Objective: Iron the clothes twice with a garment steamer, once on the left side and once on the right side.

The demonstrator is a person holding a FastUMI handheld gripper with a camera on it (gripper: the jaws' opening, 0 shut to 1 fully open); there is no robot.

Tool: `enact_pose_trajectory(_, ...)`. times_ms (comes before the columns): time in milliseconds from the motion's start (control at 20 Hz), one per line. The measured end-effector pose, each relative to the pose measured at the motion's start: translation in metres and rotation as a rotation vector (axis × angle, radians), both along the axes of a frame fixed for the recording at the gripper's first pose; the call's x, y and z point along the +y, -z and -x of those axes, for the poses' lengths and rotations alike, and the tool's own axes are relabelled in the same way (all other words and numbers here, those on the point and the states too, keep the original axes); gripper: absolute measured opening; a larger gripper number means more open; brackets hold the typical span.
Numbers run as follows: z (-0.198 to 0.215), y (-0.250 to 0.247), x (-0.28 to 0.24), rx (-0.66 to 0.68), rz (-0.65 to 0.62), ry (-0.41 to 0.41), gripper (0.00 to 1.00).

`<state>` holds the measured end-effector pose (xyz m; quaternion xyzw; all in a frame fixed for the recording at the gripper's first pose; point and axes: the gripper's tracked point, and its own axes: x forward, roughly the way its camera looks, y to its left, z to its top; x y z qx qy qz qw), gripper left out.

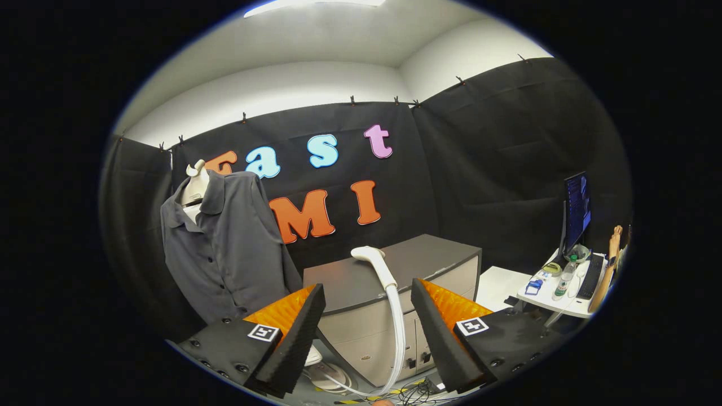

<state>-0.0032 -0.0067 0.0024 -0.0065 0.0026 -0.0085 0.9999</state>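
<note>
A dark grey button shirt [225, 248] hangs on a pale mannequin torso [194, 186], beyond and to the left of my left finger. The white steamer head [375, 265] lies on the top of a grey cabinet [395, 293], just ahead of my fingers and between them. Its white hose [399, 332] drops down the cabinet's front toward the floor. My gripper [368, 293] is open, with a wide gap between the fingers and nothing held.
The steamer's white base [324, 375] and loose cables lie on the floor below the fingers. A white desk [558, 293] to the right holds a monitor [576, 211], a keyboard and a bottle. Black cloth walls close the booth behind.
</note>
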Motion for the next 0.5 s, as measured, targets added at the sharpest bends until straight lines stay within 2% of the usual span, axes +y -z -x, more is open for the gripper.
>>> enact_pose_trajectory(500,0.01,0.011,0.007,0.026,0.017,-0.012,0.98)
